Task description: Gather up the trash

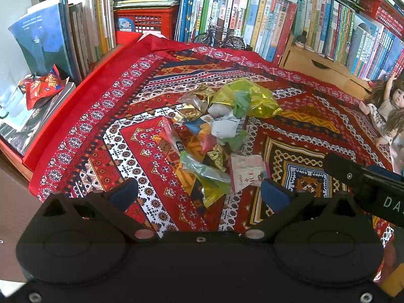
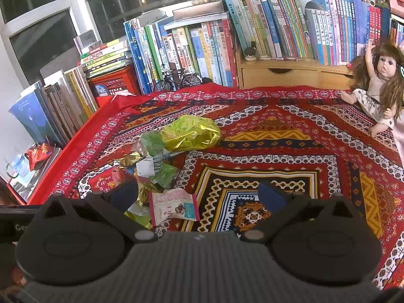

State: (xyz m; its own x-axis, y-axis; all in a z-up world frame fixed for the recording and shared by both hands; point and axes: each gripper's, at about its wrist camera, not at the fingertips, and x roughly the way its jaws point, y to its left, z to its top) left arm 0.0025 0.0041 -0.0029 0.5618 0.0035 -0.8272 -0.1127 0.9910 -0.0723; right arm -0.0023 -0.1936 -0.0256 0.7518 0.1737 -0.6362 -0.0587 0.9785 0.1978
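Left wrist view: the left gripper (image 1: 199, 192) hovers with fingers spread, empty, over the trash pile (image 1: 214, 128) on the patterned cloth (image 1: 315, 126). Right wrist view: the right gripper (image 2: 198, 193) hovers spread and empty beside the pile; a pink wrapper (image 2: 173, 205) lies nearest, its print unreadable.

Wrappers (image 1: 214, 131): heaped mid-tabletop (image 1: 315, 131), on the cloth.
Books (image 1: 252, 17): behind the heap, along the far edge.
Doll (image 2: 373, 93): right edge.
Toy bicycle (image 1: 219, 36): before the books.
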